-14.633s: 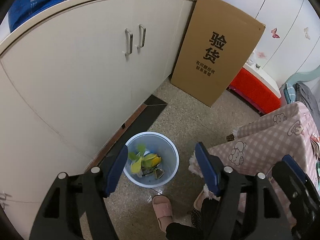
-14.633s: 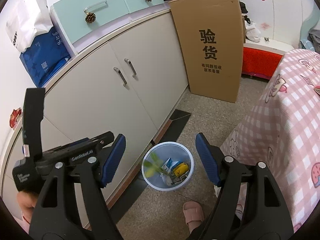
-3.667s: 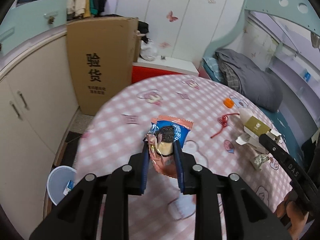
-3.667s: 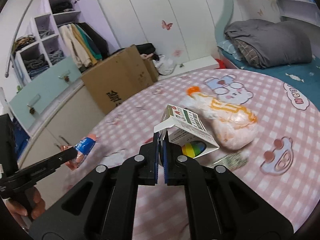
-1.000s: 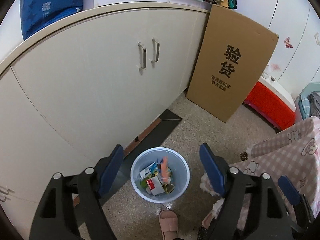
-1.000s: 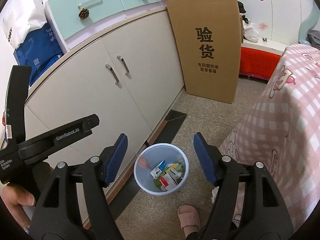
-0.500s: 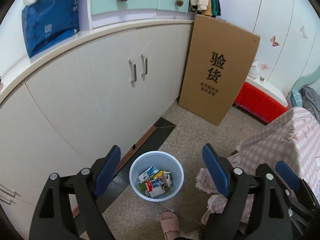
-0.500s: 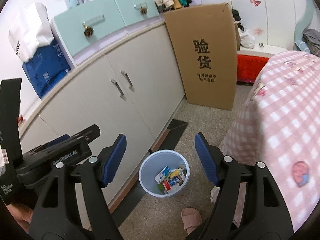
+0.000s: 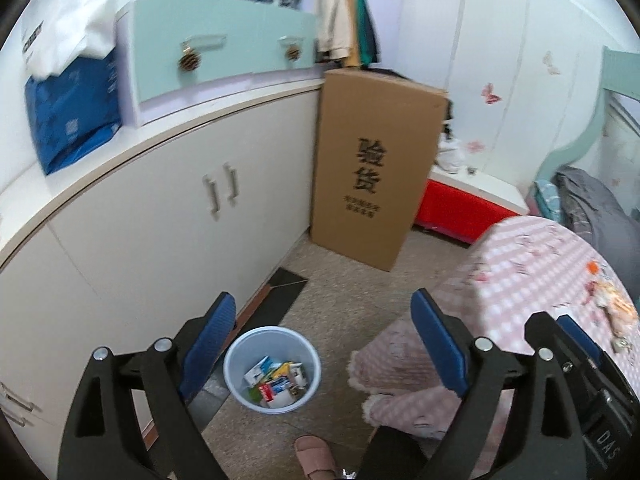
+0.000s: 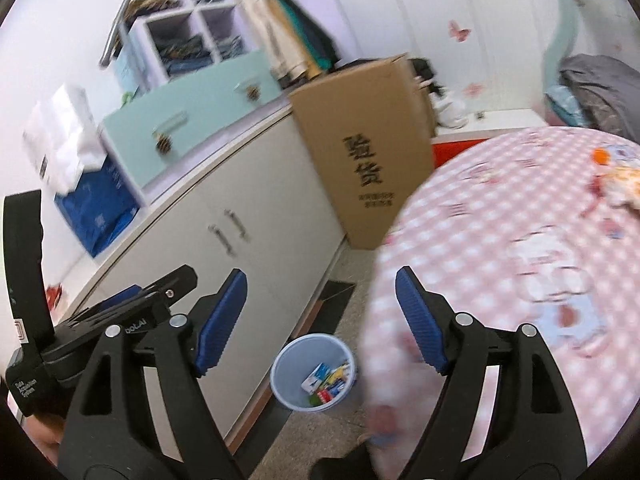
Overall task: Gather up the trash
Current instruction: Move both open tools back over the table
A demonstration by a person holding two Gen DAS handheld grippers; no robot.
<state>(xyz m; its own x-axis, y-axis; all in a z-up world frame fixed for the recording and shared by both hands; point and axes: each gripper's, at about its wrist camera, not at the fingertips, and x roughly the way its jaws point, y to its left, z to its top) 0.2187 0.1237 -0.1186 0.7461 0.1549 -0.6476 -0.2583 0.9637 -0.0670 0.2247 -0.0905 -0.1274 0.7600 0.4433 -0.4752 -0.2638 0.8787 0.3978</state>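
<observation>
Blue bin (image 9: 272,372) on the floor already holds wrappers, and with my left gripper (image 9: 320,344) and right gripper (image 10: 320,322) both empty, jaws opening wide, I judge the next move is reaching for trash (image 10: 622,184) remaining on the pink table (image 10: 500,216)

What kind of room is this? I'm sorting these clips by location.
Most likely a bedroom at home: a bed with a grey blanket, hanging clothes over white cupboards, and a table with a pink checked cloth.
</observation>
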